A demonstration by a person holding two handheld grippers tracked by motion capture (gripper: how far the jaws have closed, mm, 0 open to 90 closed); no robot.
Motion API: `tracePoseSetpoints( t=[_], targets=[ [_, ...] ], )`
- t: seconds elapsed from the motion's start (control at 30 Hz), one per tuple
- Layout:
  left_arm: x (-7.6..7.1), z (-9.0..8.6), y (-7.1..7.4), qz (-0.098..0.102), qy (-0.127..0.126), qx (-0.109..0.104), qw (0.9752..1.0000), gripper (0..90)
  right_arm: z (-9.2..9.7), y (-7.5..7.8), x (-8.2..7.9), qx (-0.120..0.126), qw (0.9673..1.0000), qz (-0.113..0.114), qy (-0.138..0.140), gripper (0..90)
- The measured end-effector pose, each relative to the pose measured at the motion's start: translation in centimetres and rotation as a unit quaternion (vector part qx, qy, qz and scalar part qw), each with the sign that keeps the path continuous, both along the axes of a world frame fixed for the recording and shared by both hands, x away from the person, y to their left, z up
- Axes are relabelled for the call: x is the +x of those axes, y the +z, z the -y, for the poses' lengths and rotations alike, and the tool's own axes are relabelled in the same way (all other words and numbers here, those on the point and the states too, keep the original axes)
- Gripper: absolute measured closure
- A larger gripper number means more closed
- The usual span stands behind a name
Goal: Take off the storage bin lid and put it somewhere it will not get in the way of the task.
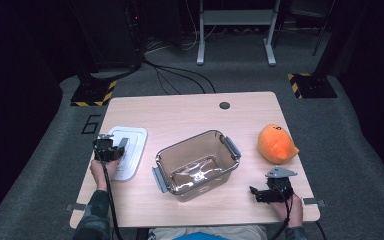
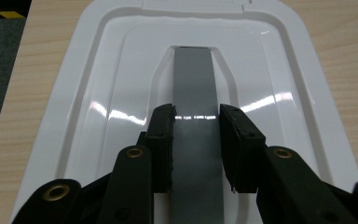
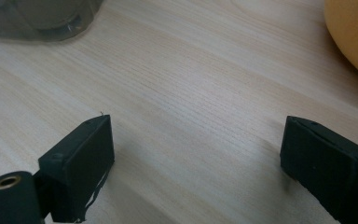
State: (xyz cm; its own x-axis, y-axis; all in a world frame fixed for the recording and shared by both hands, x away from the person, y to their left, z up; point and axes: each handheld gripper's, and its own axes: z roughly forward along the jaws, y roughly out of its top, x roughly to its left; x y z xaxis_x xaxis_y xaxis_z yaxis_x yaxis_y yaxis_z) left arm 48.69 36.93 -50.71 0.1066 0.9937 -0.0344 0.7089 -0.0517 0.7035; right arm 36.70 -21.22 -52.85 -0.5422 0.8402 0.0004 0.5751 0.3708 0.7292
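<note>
Lid handle [image 2: 194, 116] between left hand-held gripper [image 2: 196, 140] pads.

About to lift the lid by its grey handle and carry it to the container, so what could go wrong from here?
The left gripper pinches only the narrow grey handle, so the glossy white lid may tilt or slip free. The clear container has side latches that the lid's edge might catch on. The right gripper rests open, not steadying the container, which could slide.

Both my claws low, forearms in from the near edge.
Left claw [image 1: 111, 148] pinched tight; right claw [image 3: 196, 163] jaws spread wide.
</note>
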Motion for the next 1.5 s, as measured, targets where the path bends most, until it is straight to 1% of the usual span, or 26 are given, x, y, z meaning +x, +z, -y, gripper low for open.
tracePoseSetpoints(
  t=[0.1,0.13,0.2,0.27,0.33,0.37,0.43,0.47,0.57,0.63,0.7,0.73,0.77,0.83,0.87,0.93,0.97,1.03,1.07,1.1,1.13,1.17,1.33,1.4,1.43,1.5],
  targets=[
    [-0.1,0.0,-0.1,0.003,-0.001,-0.001,1.0000,65.5,0.0,0.0,0.0,0.000,1.0000,0.000,0.000,8.8],
    [0.0,0.0,-0.1,0.002,-0.002,-0.002,1.0000,63.2,0.0,0.0,0.0,0.000,1.0000,0.000,0.000,8.8],
    [0.0,0.0,0.0,-0.002,-0.003,0.002,1.0000,53.9,0.0,0.0,0.0,0.000,1.0000,0.000,0.000,8.8],
    [-0.1,0.1,0.1,-0.001,-0.006,-0.010,0.9999,45.4,0.0,0.0,0.0,0.000,1.0000,0.000,0.000,8.8],
    [-0.3,0.1,0.3,-0.003,-0.011,0.000,0.9999,34.0,0.0,0.0,0.0,0.000,1.0000,0.000,0.000,8.8],
    [-0.5,0.2,0.4,0.000,-0.013,-0.001,0.9999,29.6,0.0,0.0,0.0,0.000,1.0000,0.000,0.000,8.8],
    [-1.0,0.3,0.7,0.005,-0.023,0.009,0.9997,21.8,0.0,0.0,0.0,0.000,1.0000,0.000,0.000,8.9],
    [-1.1,0.3,0.8,0.003,-0.025,0.008,0.9996,16.0,0.0,0.0,0.0,0.000,1.0000,0.000,0.000,8.9],
    [-1.9,0.5,1.2,0.011,-0.037,0.012,0.9992,10.6,0.0,0.0,0.0,0.000,1.0000,0.000,0.000,8.8],
    [-2.4,0.6,1.4,0.006,-0.049,0.011,0.9987,2.4,0.0,0.0,0.0,0.000,1.0000,0.000,0.000,8.8],
    [-3.3,1.0,1.6,0.010,-0.062,0.008,0.9980,0.0,0.0,0.0,0.0,0.000,1.0000,0.000,0.000,8.8],
    [-3.3,1.0,1.6,0.010,-0.062,0.008,0.9980,0.0,0.0,0.0,0.0,0.000,1.0000,0.000,0.000,8.8],
    [-3.6,1.0,1.7,0.015,-0.069,0.003,0.9975,0.0,0.0,0.0,0.0,0.000,1.0000,0.000,0.000,8.8],
    [-4.3,1.4,1.9,0.022,-0.076,0.008,0.9969,0.0,0.0,0.0,0.0,0.000,1.0000,0.000,0.000,8.9],
    [-4.6,1.6,1.9,0.024,-0.084,0.005,0.9962,0.0,0.0,0.0,0.0,0.000,1.0000,0.000,0.000,8.8],
    [-5.1,2.1,1.9,0.030,-0.097,0.009,0.9948,0.0,0.0,0.0,0.0,0.000,1.0000,0.000,-0.001,8.8],
    [-5.5,2.5,2.0,0.029,-0.107,0.007,0.9938,0.0,0.0,0.0,0.0,0.000,1.0000,0.000,-0.001,8.8],
    [-6.1,2.9,1.9,0.033,-0.116,0.011,0.9926,0.0,0.0,0.0,0.0,0.000,1.0000,0.000,-0.001,8.9],
    [-6.4,3.1,1.9,0.035,-0.125,0.011,0.9915,0.0,0.0,0.0,0.0,0.000,1.0000,0.000,-0.001,8.8],
    [-6.7,3.4,1.7,0.045,-0.132,0.004,0.9903,0.0,0.0,0.0,0.0,0.000,1.0000,0.000,-0.001,8.8],
    [-7.0,3.5,1.7,0.045,-0.144,-0.001,0.9885,0.0,0.0,0.0,0.0,0.000,1.0000,0.000,-0.001,8.8],
    [-7.4,3.8,1.5,0.050,-0.154,-0.004,0.9868,0.0,0.0,0.0,0.0,0.000,1.0000,0.000,-0.001,8.8],
    [-8.9,4.9,0.9,0.057,-0.191,0.003,0.9799,0.0,0.0,0.0,0.0,0.000,1.0000,0.000,-0.001,8.9],
    [-9.5,5.2,0.8,0.060,-0.199,0.006,0.9782,0.0,0.0,0.0,0.0,0.000,1.0000,0.000,-0.001,8.9],
    [-9.7,5.5,0.7,0.060,-0.200,0.005,0.9780,0.0,0.0,0.0,0.0,0.000,1.0000,0.000,-0.001,8.9],
    [-10.2,5.8,0.6,0.061,-0.211,0.006,0.9756,0.0,0.0,0.0,0.0,0.000,1.0000,0.000,-0.001,8.9]
  ],
)
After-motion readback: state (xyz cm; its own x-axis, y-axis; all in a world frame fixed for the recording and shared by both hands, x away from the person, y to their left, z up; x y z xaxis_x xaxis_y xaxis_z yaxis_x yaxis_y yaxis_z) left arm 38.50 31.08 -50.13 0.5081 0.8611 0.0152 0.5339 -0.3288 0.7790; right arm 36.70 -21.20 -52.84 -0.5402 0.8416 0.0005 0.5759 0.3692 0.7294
